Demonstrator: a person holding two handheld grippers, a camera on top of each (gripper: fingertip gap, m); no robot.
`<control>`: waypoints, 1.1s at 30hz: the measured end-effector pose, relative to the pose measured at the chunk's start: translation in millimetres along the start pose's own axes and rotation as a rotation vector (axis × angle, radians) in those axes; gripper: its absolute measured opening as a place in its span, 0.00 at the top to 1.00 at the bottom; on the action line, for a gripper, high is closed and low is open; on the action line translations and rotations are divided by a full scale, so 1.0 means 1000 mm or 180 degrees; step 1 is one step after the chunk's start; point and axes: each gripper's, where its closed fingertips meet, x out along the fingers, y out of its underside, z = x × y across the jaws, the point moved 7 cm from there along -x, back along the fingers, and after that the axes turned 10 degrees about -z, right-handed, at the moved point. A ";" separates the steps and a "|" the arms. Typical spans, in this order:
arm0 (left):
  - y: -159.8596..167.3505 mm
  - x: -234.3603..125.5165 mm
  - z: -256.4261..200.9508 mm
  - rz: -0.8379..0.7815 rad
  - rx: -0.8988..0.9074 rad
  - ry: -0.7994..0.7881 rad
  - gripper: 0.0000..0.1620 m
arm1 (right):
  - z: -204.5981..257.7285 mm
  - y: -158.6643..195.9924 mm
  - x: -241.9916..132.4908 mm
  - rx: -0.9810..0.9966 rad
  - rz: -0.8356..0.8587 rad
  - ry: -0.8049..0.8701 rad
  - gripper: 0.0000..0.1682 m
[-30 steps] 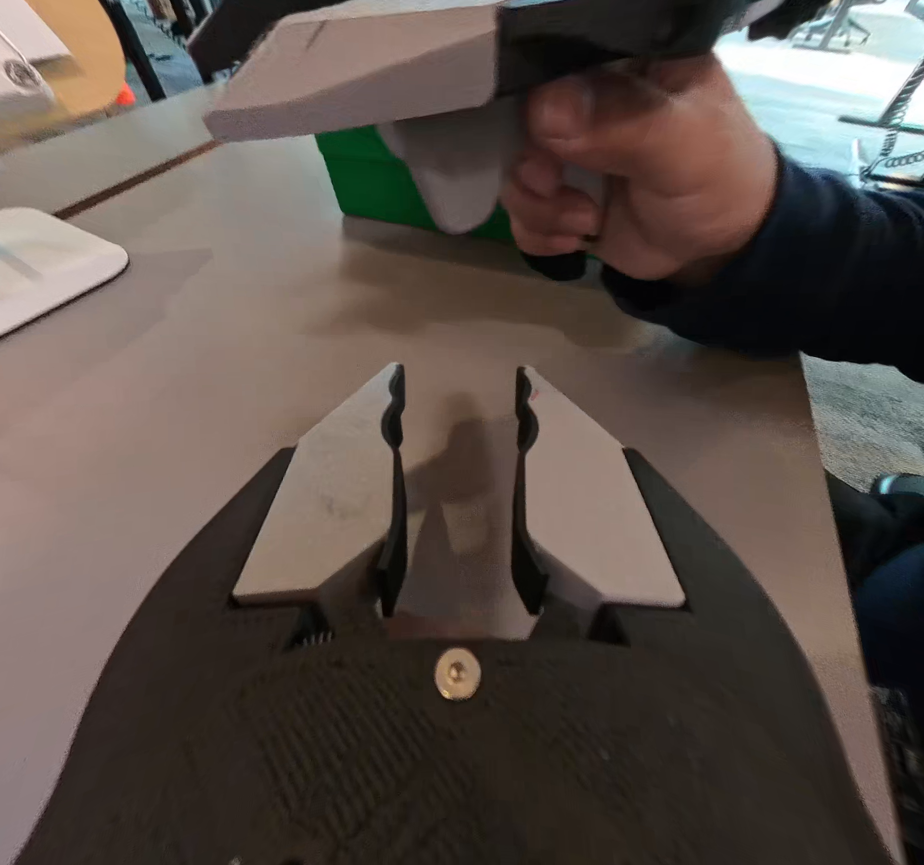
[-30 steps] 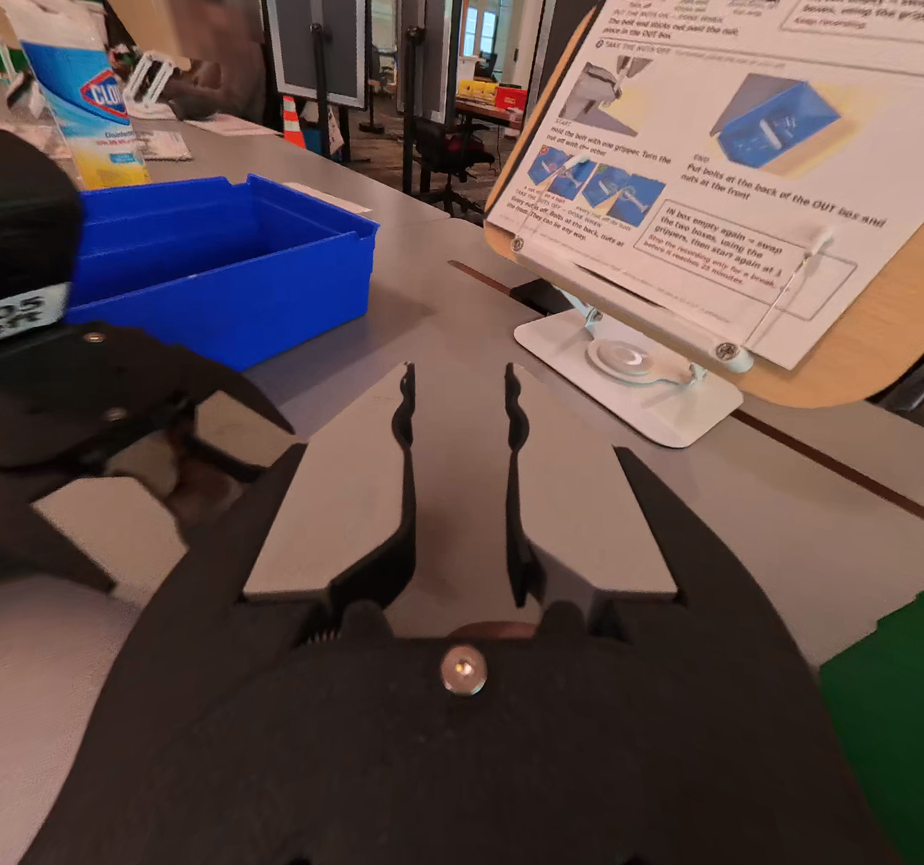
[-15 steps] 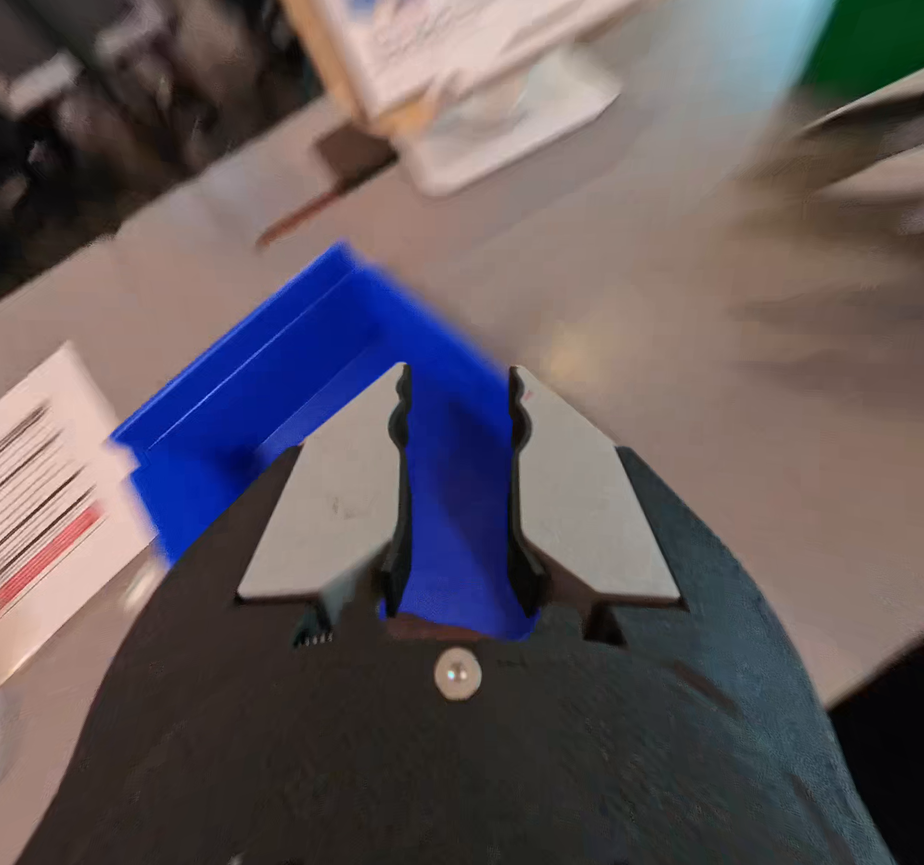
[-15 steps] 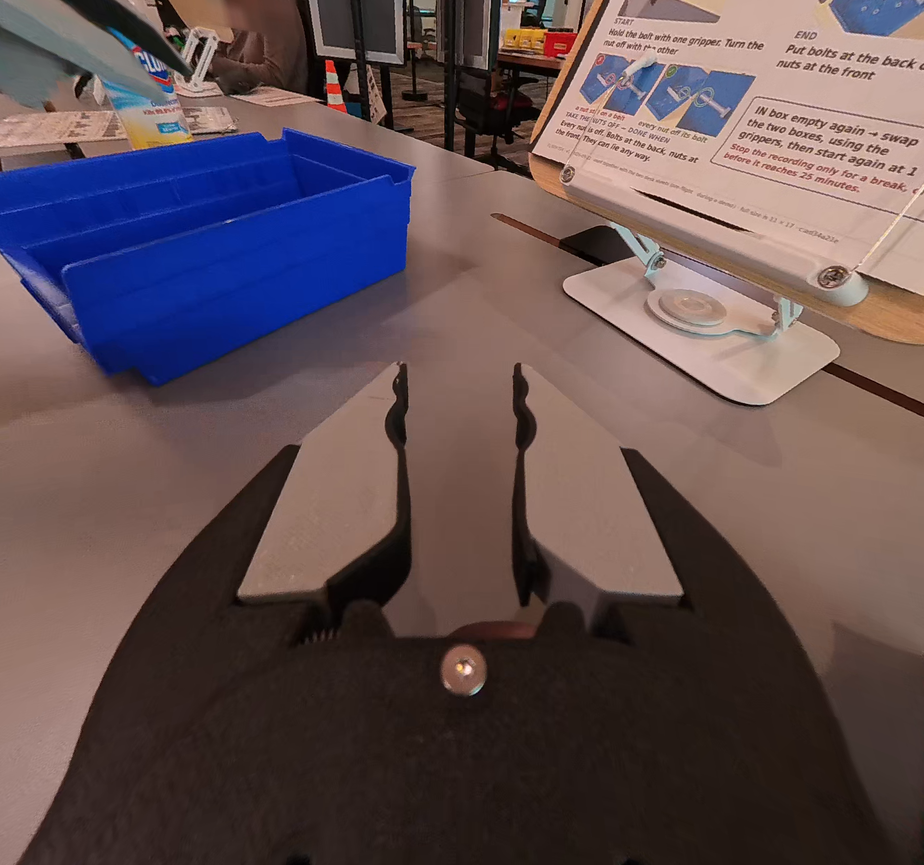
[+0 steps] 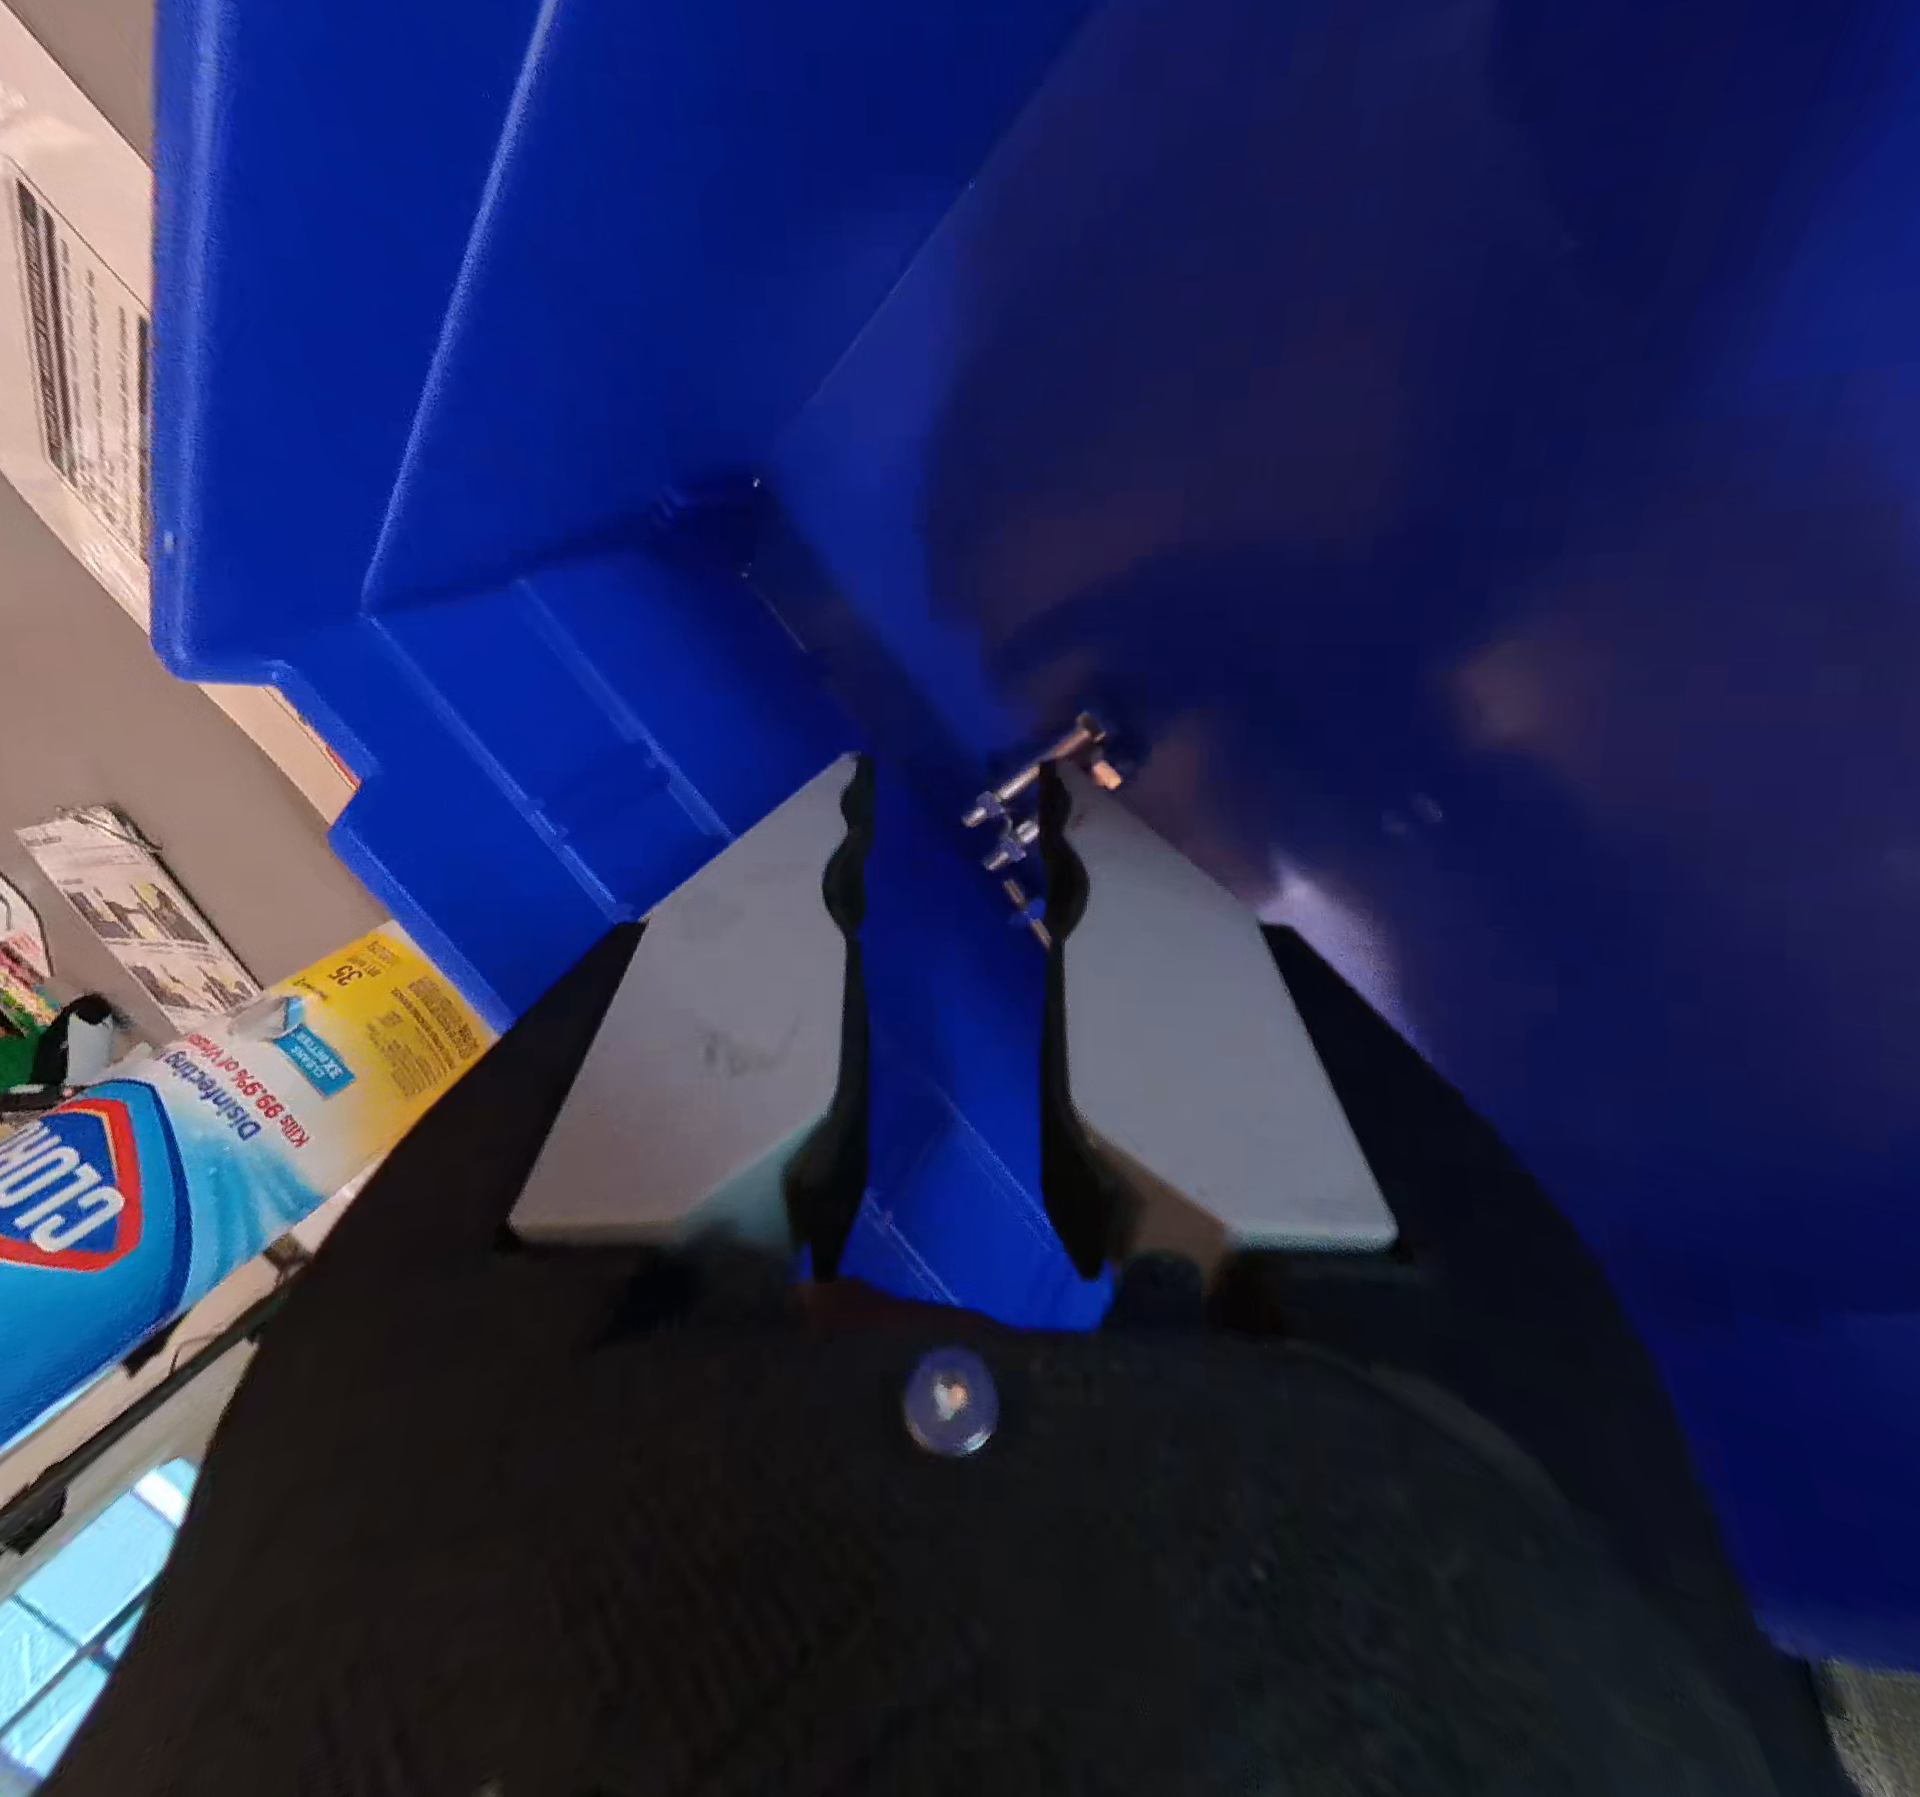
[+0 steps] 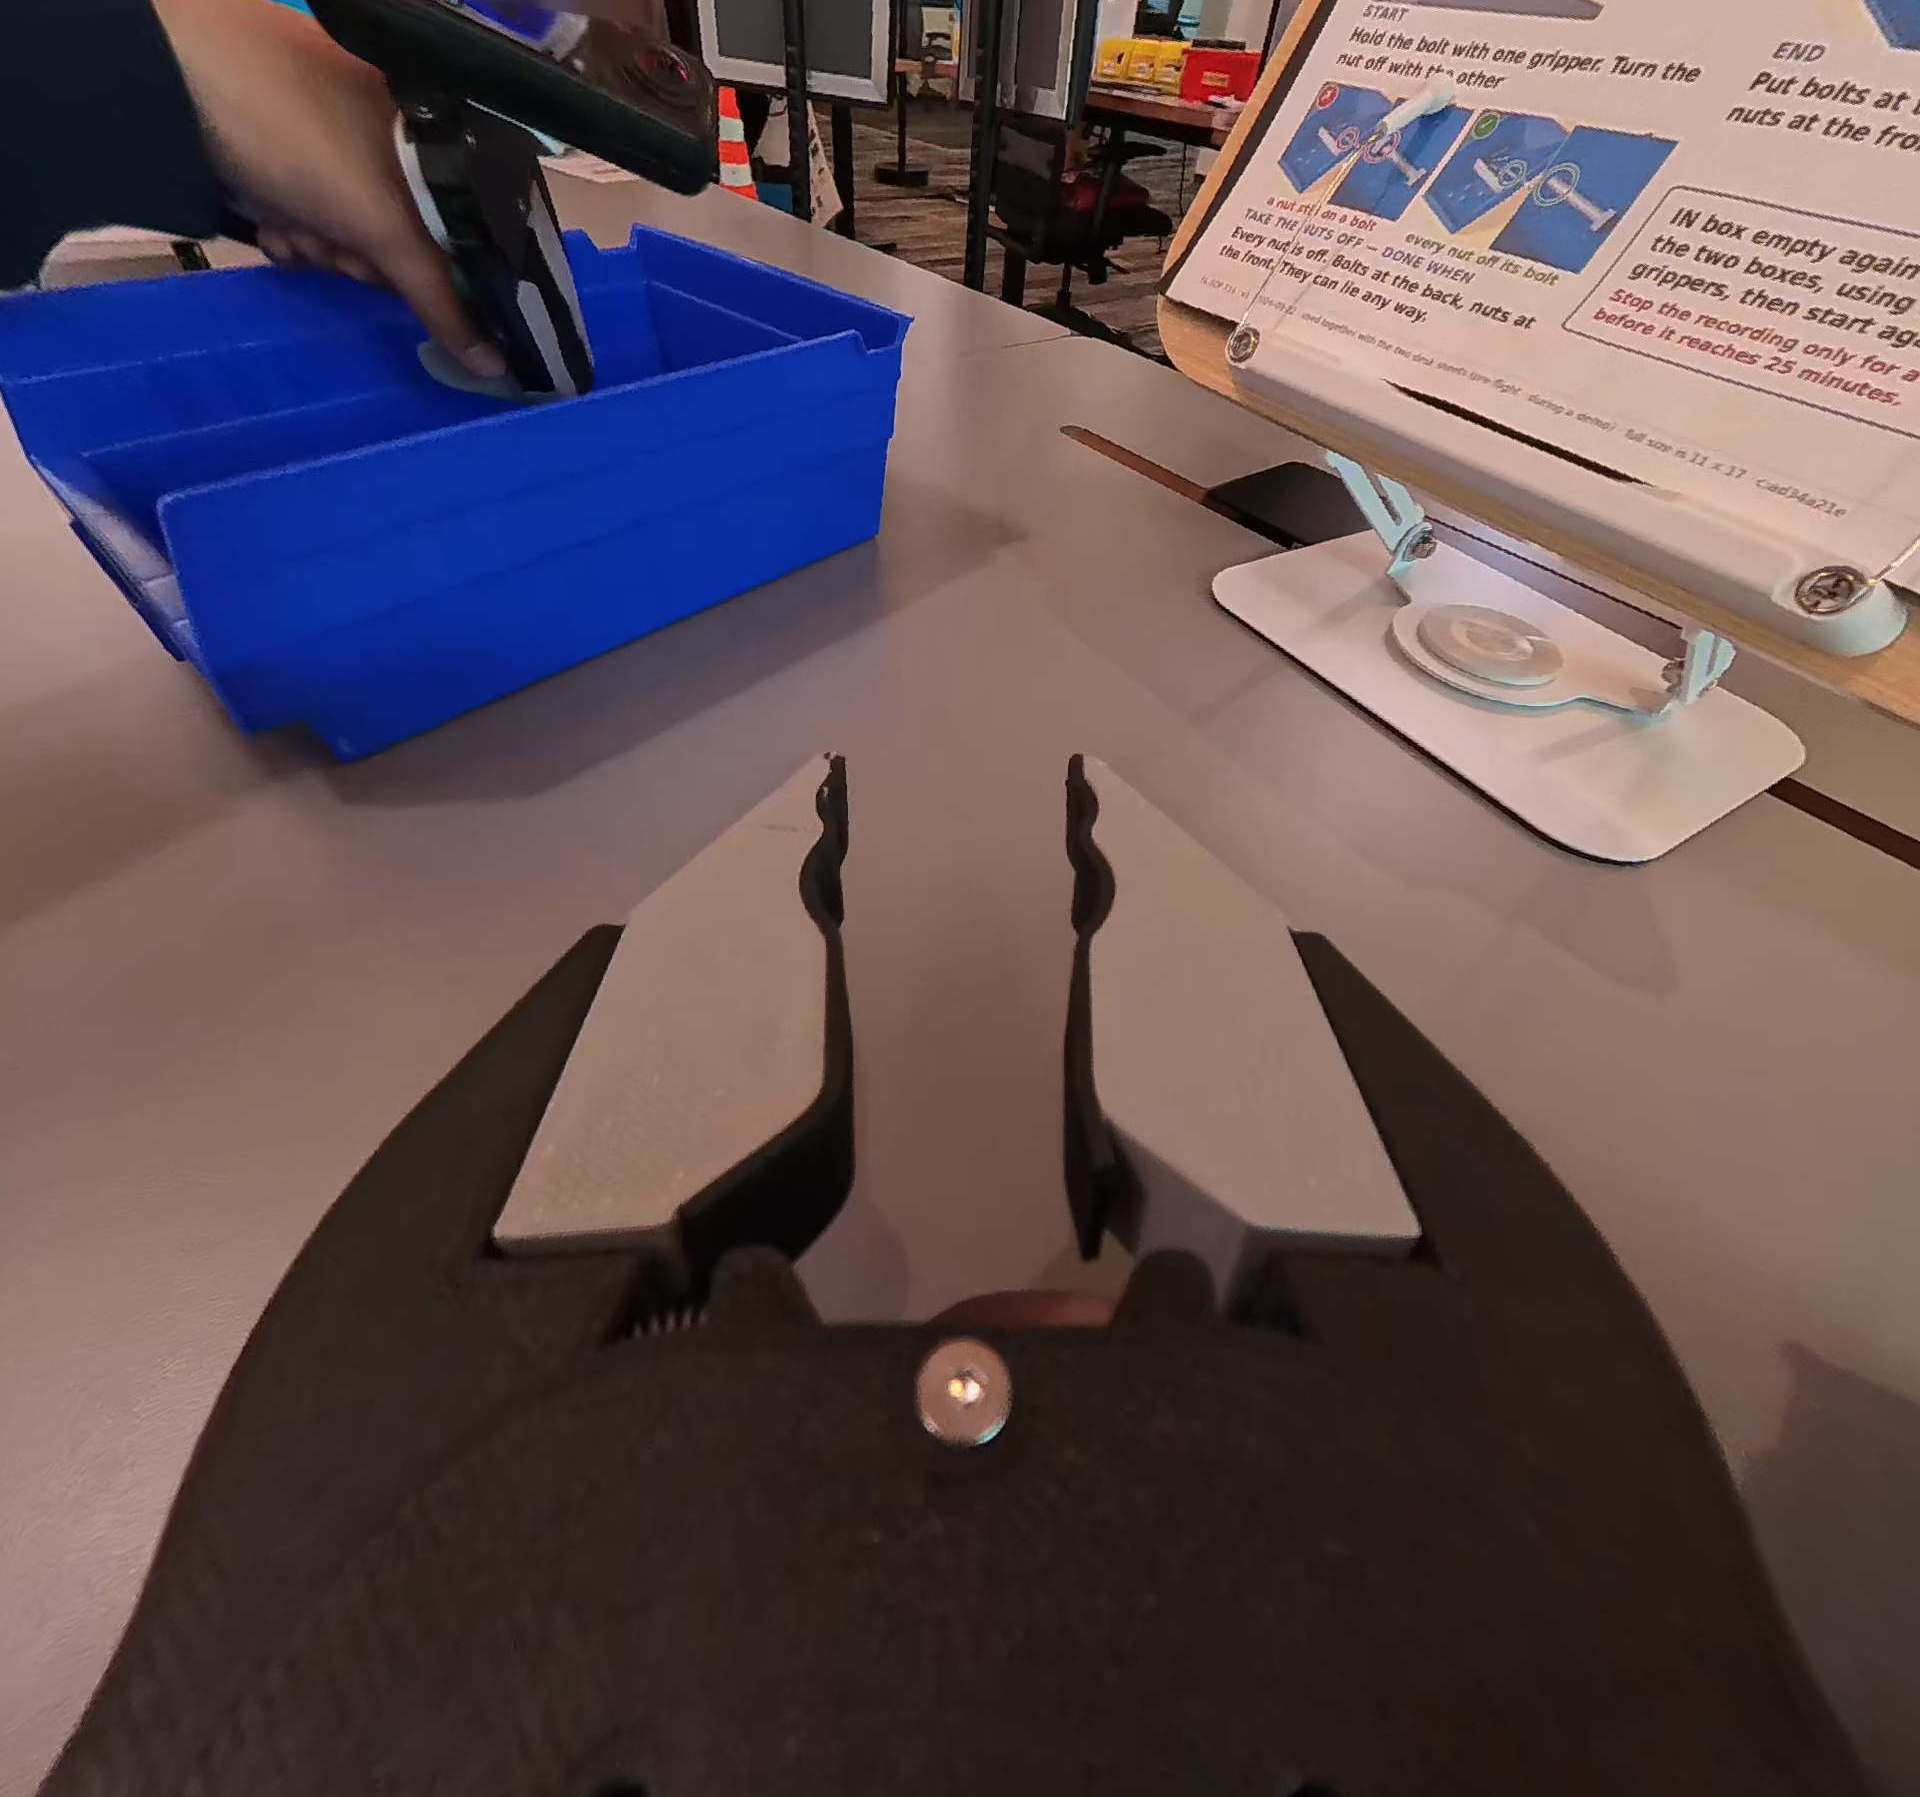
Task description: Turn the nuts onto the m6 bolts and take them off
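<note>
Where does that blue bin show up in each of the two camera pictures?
Left wrist view: the blue bin fills most of the picture, seen from inside, with small bolts at the fingertips.
Right wrist view: the blue bin sits upper left on the grey table.
Shared landmark: the left gripper, dipped into the bin.

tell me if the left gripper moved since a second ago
Yes. The left gripper swung from over the bare table down into the blue bin, its fingers now beside the bolts.
</note>
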 end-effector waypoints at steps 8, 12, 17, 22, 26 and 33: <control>0.006 0.013 -0.005 0.0234 0.0122 0.0176 0.86 | 0.003 -0.003 -0.001 0.0072 -0.0033 -0.0074 0.77; 0.010 0.016 -0.011 0.0258 0.0190 0.0417 0.92 | 0.002 -0.003 -0.001 0.0085 -0.0031 -0.0078 0.77; 0.009 0.018 -0.014 0.0159 0.0508 0.0302 0.96 | 0.002 -0.004 -0.001 0.0129 -0.0051 -0.0111 0.77; 0.011 0.017 -0.016 0.0106 0.0618 0.0243 0.98 | 0.004 -0.005 -0.001 0.0101 -0.0062 -0.0162 0.77; 0.012 0.008 -0.014 -0.0111 0.0503 0.0239 0.98 | 0.004 -0.006 -0.002 0.0104 -0.0065 -0.0183 0.78; -0.002 -0.052 -0.004 -0.1050 0.0016 0.0326 0.98 | 0.009 -0.007 -0.002 0.0185 -0.0050 -0.0337 0.78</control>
